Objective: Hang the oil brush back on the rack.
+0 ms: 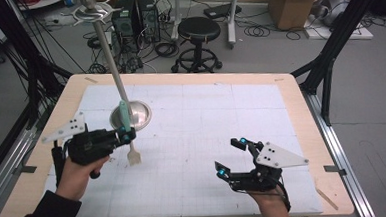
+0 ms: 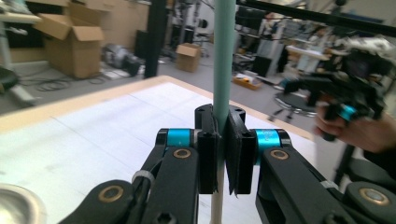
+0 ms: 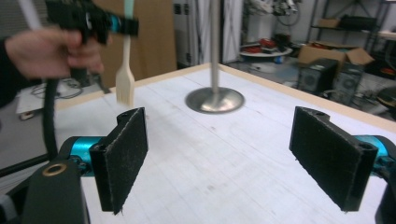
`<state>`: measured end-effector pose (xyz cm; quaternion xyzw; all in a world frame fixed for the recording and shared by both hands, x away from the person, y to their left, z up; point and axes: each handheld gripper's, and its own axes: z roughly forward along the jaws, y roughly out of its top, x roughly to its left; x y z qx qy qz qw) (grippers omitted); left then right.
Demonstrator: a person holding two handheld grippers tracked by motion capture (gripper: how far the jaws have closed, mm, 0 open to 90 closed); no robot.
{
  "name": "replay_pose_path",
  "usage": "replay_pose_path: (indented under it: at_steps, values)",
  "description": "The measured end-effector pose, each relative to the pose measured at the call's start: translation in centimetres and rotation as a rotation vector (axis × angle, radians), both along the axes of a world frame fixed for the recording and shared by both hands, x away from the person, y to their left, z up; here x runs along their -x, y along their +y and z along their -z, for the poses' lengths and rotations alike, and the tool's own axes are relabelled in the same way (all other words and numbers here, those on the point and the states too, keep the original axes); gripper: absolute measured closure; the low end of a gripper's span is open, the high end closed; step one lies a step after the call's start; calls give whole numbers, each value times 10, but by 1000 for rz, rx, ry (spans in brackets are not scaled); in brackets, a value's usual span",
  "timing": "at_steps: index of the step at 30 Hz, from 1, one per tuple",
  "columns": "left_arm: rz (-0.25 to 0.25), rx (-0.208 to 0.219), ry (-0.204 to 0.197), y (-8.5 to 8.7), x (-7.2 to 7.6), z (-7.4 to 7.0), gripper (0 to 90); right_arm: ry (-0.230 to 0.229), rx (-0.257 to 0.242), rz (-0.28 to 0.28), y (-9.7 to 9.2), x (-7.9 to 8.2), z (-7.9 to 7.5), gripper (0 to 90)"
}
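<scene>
A spatula [image 1: 129, 137] with a teal handle and a pale wooden blade hangs upright above the white mat, blade down. My left gripper [image 1: 126, 136] is shut on its handle at the left of the table. Seen in the left gripper view, the teal handle [image 2: 223, 56] rises straight up between the closed pads [image 2: 208, 158]. In the right gripper view the spatula [image 3: 124, 84] hangs at the far left, its blade just over the mat. My right gripper [image 1: 229, 157] stands open low at the right front, nothing between its pads [image 3: 122, 154].
A metal stand with a round base [image 1: 140, 116] and a tall pole [image 1: 106, 48] stands just behind the spatula. The white mat [image 1: 206, 118] covers the wooden table [image 1: 301, 108]. A stool [image 1: 198, 30] and boxes sit on the floor beyond.
</scene>
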<state>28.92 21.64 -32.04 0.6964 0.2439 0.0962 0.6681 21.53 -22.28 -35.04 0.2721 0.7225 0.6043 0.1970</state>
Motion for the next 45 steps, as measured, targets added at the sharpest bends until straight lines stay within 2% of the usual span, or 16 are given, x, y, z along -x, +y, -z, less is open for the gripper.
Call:
replay_pose_path:
  at_steps: [4,10,13,17,22,25,30,33,38,45]
  values:
    - [-44,3,-21,0,-16,-21,837,1,11,38,-9,0,1,182]
    - [-113,26,-16,3,-42,-50,837,7,27,50,-12,-1,2,182]
    - [-147,23,-13,4,-53,-65,837,12,30,55,-10,-1,3,183]
    - [-184,27,-10,4,-63,-79,837,8,31,55,-11,-1,3,183]
    - [-209,-3,-18,0,-73,-93,837,10,18,61,-13,-1,2,184]
    - [-228,4,-11,0,-78,-98,837,11,16,59,-13,-1,2,184]
    - [-262,0,2,3,-86,-98,838,14,14,48,-13,-1,2,184]
    - [-271,-9,11,3,-89,-96,837,12,11,47,-13,-1,2,184]
    - [-282,9,15,3,-91,-95,837,21,-5,39,-14,-2,3,184]
    - [-303,9,40,4,-96,-92,837,25,-10,34,-13,-1,3,184]
